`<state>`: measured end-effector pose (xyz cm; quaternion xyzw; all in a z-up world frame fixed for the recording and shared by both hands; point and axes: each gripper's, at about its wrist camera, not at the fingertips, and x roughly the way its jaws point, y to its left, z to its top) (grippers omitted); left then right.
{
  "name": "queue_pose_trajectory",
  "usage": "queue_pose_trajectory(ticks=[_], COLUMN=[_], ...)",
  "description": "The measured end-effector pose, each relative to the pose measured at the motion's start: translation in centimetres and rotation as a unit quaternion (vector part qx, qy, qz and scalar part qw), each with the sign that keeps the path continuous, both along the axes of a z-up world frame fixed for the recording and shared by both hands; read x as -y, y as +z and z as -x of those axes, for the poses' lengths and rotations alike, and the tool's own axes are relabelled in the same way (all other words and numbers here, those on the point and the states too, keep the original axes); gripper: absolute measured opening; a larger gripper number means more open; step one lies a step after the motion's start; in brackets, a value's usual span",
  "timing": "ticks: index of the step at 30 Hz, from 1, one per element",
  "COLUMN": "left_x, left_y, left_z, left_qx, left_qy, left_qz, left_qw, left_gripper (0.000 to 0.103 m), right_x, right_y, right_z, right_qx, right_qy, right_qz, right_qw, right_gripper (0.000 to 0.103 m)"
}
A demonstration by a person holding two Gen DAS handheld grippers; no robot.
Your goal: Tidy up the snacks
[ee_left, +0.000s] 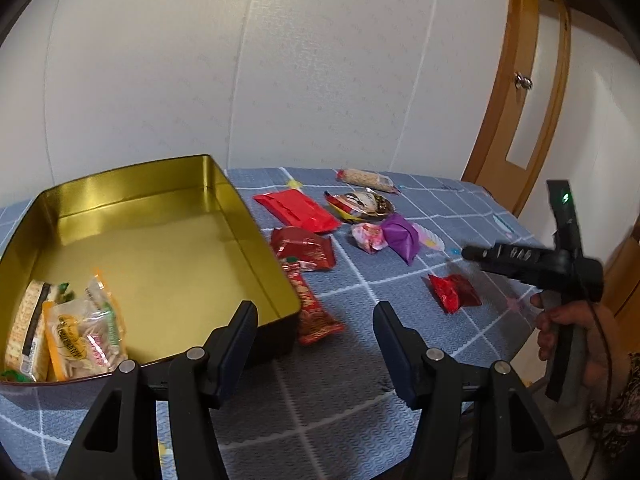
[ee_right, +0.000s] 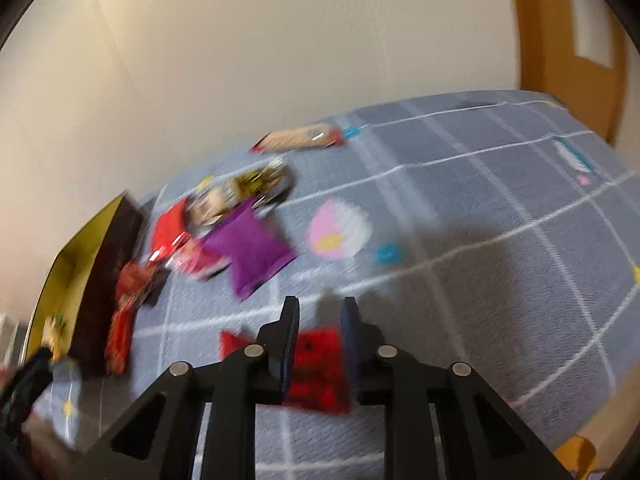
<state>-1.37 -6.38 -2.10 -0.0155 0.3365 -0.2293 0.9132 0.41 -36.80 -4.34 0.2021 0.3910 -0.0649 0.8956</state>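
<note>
A gold-lined tin box [ee_left: 256, 240] stands on the blue checked tablecloth at left, with several pale snack packs [ee_left: 76, 332] in its near corner. Loose snacks lie to its right: a long red pack [ee_left: 316, 312], a dark red pack [ee_left: 304, 250], a flat red pack [ee_left: 296, 210], a purple pack [ee_left: 400, 238], a pink pack [ee_left: 370, 238]. A small red pack [ee_left: 454, 292] lies apart at right. My left gripper [ee_left: 316, 340] is open and empty by the box's near right corner. My right gripper [ee_right: 320, 344] hovers above the small red pack [ee_right: 316, 364], jaws apart around it; the view is blurred.
A brown-and-yellow round pack [ee_left: 360, 204] and a long beige bar [ee_left: 366, 180] lie toward the wall. The table's right edge [ee_left: 516, 216] is near a wooden door frame [ee_left: 516, 100]. The box also shows at the left of the right wrist view [ee_right: 100, 264].
</note>
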Motion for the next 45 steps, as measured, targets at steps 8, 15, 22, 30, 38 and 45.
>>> queue_pose_trajectory(ticks=[8, 15, 22, 30, 38, 45], left_x=[1.0, 1.6, 5.1, 11.0, 16.6, 20.0], left_y=[0.5, 1.1, 2.2, 0.7, -2.1, -3.1], left_z=[-0.8, -2.3, -4.1, -8.3, -12.9, -15.0], left_qx=[-0.015, -0.040, -0.049, -0.130, -0.225, -0.218], left_qy=[0.010, 0.021, -0.010, -0.024, -0.007, 0.025], left_qz=[0.010, 0.029, 0.010, 0.018, 0.032, -0.031], left_qw=[0.9998, 0.9985, 0.9987, 0.9911, 0.9737, 0.9751], left_gripper=[0.061, 0.061, 0.061, 0.061, 0.061, 0.064], right_x=[-1.1, -4.9, -4.2, -0.8, 5.1, 7.0], right_y=[0.6, 0.3, -0.5, -0.1, 0.9, 1.3], right_z=[2.8, 1.0, -1.1, -1.8, 1.4, 2.8], right_qx=[0.003, -0.019, -0.042, -0.037, 0.011, 0.030], right_qy=[0.017, 0.090, 0.086, 0.037, -0.055, -0.078], right_qz=[-0.058, 0.008, 0.065, 0.059, -0.052, -0.080], right_qw=[0.998, 0.996, 0.993, 0.997, 0.997, 0.993], right_gripper=[0.064, 0.076, 0.056, 0.039, 0.053, 0.055])
